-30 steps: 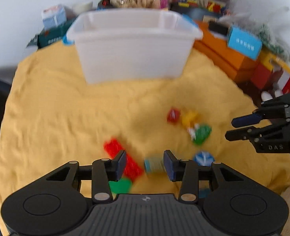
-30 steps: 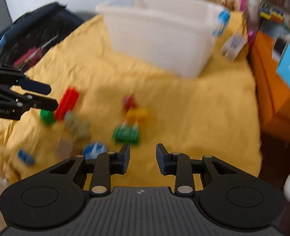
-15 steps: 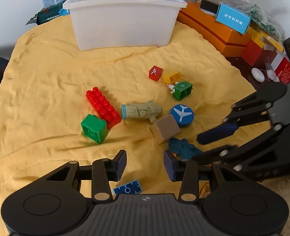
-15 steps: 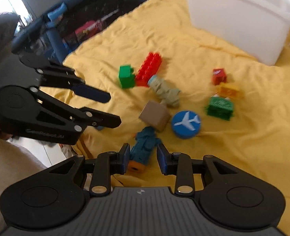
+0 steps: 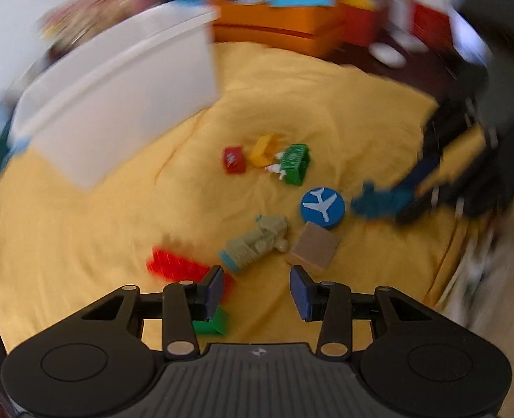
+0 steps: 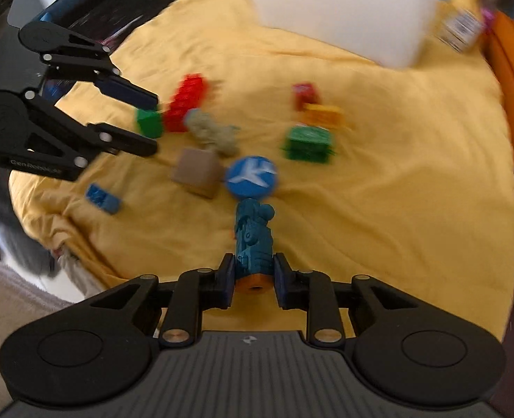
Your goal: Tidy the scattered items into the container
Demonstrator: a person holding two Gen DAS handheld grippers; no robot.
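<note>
Only the right wrist view showed us the small blue block (image 6: 103, 198) near the yellow cloth's (image 6: 396, 181) edge. The right gripper (image 6: 252, 275) pointed steeply down, jaws closing against the teal toy (image 6: 253, 240). The left gripper (image 5: 257, 287) hung unclenched over bare cloth beside the red brick (image 5: 178, 266). The white container (image 5: 124, 104) sat well apart.
</note>
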